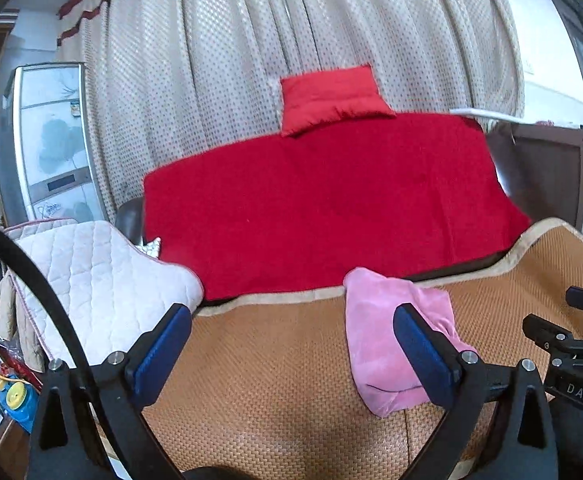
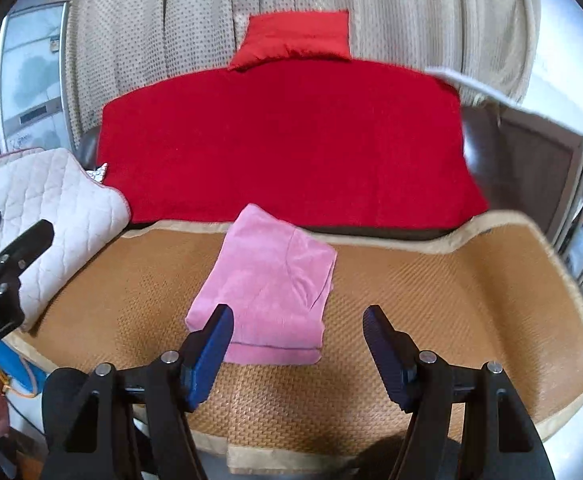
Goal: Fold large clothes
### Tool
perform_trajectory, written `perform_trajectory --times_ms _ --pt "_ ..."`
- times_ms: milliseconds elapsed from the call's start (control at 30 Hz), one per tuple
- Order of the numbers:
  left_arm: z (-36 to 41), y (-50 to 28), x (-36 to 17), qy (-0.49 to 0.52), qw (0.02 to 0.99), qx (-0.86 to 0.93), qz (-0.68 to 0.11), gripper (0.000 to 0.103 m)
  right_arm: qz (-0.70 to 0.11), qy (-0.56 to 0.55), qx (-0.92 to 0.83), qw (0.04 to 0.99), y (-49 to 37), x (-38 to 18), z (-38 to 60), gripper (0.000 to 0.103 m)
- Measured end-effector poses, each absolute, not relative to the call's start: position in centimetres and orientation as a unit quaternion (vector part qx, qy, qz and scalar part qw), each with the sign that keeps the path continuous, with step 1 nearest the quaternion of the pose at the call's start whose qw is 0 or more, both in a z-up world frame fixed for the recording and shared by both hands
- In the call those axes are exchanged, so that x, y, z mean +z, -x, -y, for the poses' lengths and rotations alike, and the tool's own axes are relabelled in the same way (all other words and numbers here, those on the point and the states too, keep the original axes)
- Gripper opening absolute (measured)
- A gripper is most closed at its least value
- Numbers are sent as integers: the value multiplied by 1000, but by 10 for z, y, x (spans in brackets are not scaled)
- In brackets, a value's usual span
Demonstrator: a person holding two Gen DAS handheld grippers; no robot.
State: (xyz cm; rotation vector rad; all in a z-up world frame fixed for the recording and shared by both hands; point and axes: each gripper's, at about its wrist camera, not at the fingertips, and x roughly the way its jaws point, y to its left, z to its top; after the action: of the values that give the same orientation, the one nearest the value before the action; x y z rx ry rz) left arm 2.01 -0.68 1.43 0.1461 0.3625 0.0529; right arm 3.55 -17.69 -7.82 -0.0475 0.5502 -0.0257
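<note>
A pink garment (image 2: 271,280), folded into a compact rectangle, lies flat on the woven tan mat (image 2: 431,288) near its far edge. My right gripper (image 2: 297,312) hovers just short of the garment's near edge, open, with nothing between its blue pads. In the left wrist view the same pink garment (image 1: 371,340) lies to the right, partly hidden behind the right finger. My left gripper (image 1: 291,312) stands wide open and empty above the mat (image 1: 271,360). Neither gripper touches the cloth.
A red blanket (image 2: 283,140) covers the seat back behind the mat, with a red pillow (image 2: 295,36) on top against the dotted curtain (image 1: 211,60). A white quilted cushion (image 2: 51,200) lies at the left. A tall appliance (image 1: 47,140) and toys (image 1: 15,396) stand at the far left.
</note>
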Motion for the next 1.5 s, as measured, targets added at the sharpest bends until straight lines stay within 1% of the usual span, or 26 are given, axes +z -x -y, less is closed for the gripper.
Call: perform_trajectory --times_ms 167,500,1500 --pt "4 -14 20 -73 983 32 -168 101 -235 51 -35 970 -16 -62 162 71" --pt "-1 -3 30 -64 986 36 -153 101 -196 63 -47 977 3 -42 152 71" --pt "-11 30 55 -38 993 42 -102 101 -162 75 -75 981 33 -19 142 71"
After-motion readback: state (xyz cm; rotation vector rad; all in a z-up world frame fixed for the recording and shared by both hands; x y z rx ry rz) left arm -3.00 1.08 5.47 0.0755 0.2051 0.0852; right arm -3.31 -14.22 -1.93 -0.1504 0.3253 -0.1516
